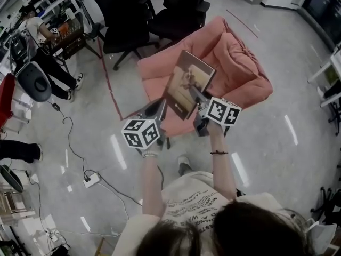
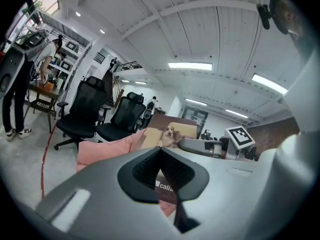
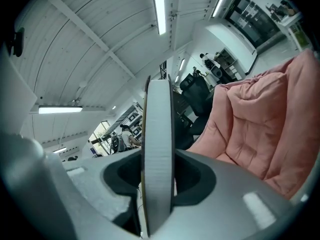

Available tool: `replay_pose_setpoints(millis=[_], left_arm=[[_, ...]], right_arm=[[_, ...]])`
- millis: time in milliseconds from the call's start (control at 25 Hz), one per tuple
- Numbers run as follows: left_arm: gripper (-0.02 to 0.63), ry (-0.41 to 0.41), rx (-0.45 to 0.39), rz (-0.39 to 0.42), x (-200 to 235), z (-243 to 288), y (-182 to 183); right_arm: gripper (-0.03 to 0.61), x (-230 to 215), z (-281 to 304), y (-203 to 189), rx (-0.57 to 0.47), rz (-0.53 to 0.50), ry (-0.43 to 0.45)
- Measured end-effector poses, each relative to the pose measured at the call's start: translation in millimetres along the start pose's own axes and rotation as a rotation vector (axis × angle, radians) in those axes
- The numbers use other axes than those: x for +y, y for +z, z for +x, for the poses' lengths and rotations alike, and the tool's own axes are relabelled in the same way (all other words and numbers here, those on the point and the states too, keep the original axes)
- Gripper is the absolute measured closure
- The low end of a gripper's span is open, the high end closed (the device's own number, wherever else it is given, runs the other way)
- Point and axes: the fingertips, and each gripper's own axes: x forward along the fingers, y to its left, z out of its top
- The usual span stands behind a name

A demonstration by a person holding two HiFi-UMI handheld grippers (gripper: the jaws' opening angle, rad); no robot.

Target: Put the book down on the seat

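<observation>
A brown book (image 1: 187,81) with a dog photo on its cover hangs tilted over the pink cushioned seat (image 1: 242,71). My right gripper (image 1: 196,95) is shut on the book's lower right edge. In the right gripper view the page block (image 3: 157,134) stands edge-on between the jaws, with the seat (image 3: 260,124) to its right. My left gripper (image 1: 160,107) sits at the book's lower left corner with its jaws shut and nothing between them. In the left gripper view the cover (image 2: 170,131) shows just beyond the closed tips (image 2: 160,151), above the seat (image 2: 100,151).
Two black office chairs (image 1: 128,20) (image 1: 181,4) stand behind the seat. A red tape line (image 1: 106,68) runs along the floor at its left. A power strip with cables (image 1: 90,179) lies at the lower left. A person (image 1: 42,41) stands far left by a rack.
</observation>
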Motion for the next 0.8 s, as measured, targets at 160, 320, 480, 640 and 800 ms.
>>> replay_pose_setpoints(millis=[160,320,480,640,800], left_arm=[[0.614,0.01,-0.004,-0.002,19,15,10],[0.614,0.007,0.014,0.001,33,29,12],[0.614,-0.005,0.053,0.01,50,42,11],[0.614,-0.025,0.068,-0.013,78,56,15],[0.614,-0.065,0.117,-0.009,108,82,19]], right_arm=[[0.43,-5,24,6,0.013,0.003,0.005],[0.43,-13,40,9,0.029,0.001,-0.004],[0.43,-23,60,9,0.035,0.02,-0.032],[0.43,-32,86,6,0.033,0.039,-0.067],[0.43,-46,117,6,0.014,0.076,-0.113]])
